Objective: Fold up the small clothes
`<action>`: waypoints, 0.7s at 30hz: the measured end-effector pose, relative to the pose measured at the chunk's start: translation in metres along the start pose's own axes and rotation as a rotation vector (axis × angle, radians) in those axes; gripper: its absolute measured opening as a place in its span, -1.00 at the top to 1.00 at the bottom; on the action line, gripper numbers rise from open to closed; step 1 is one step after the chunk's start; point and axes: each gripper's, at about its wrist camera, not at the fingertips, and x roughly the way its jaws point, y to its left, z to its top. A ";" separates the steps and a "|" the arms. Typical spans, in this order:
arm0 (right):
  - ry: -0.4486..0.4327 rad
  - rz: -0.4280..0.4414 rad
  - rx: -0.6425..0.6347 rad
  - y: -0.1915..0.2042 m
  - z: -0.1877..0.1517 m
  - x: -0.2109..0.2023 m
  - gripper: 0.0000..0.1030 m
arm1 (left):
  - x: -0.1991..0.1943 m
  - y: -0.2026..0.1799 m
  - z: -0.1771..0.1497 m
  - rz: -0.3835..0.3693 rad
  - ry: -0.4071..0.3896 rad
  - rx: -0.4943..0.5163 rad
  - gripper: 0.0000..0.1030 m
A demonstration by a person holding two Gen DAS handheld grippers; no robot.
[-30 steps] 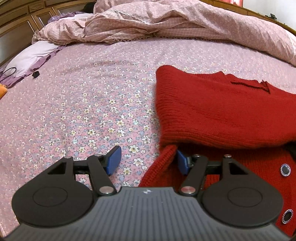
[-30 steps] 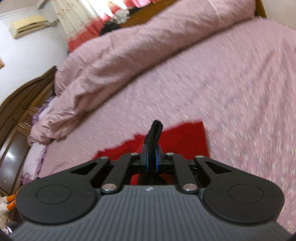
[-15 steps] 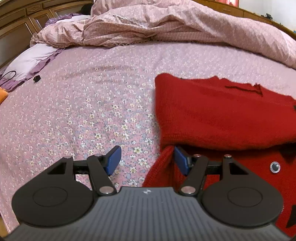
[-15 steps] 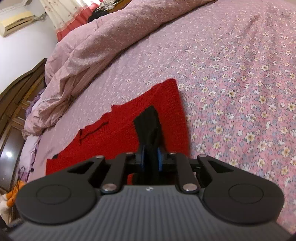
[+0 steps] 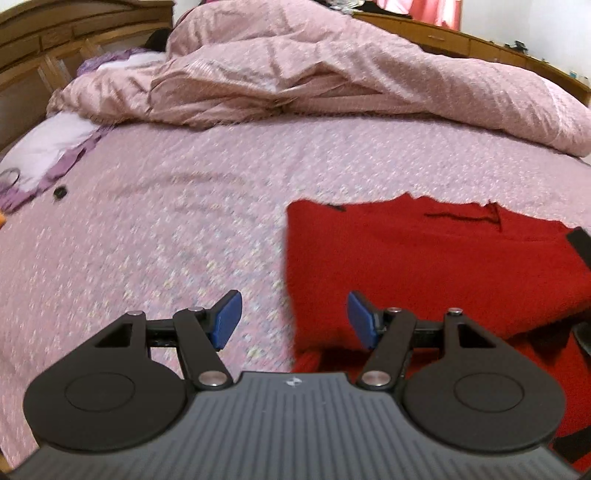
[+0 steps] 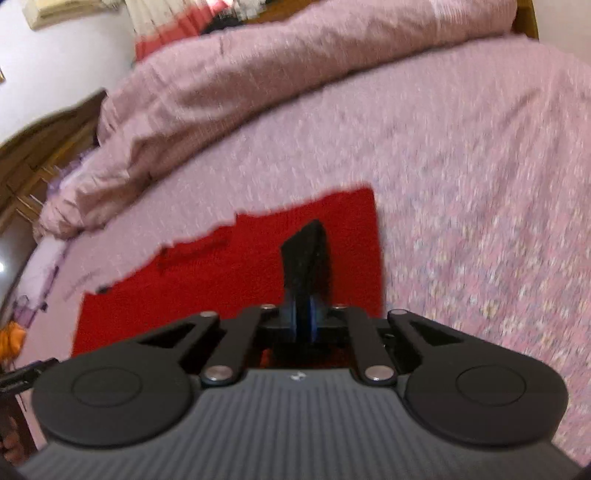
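A red knitted cardigan [image 5: 424, 266] lies partly folded on the flowered pink bedsheet [image 5: 166, 240]. My left gripper [image 5: 293, 319] is open and empty, low over the cardigan's left edge, its right pad [image 5: 360, 321] above the red knit. In the right wrist view the cardigan [image 6: 240, 273] lies ahead. My right gripper [image 6: 303, 317] is shut on a black strip of fabric [image 6: 306, 258] that stands up between the pads, over the cardigan's right side.
A rumpled pink quilt [image 5: 314, 74] is piled across the far side of the bed. A white and purple pillow [image 5: 48, 147] lies at far left by the wooden headboard [image 5: 74, 33]. A small black object [image 5: 60, 191] sits on the sheet.
My left gripper has pulled back and up from the cardigan's edge, staying open. My right gripper, still shut on the black strip, has lifted and swung, so the cardigan looks farther off.
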 end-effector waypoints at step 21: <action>-0.001 -0.141 -0.140 0.021 0.010 -0.001 0.72 | 0.077 -0.026 0.015 -0.031 0.063 0.068 -0.42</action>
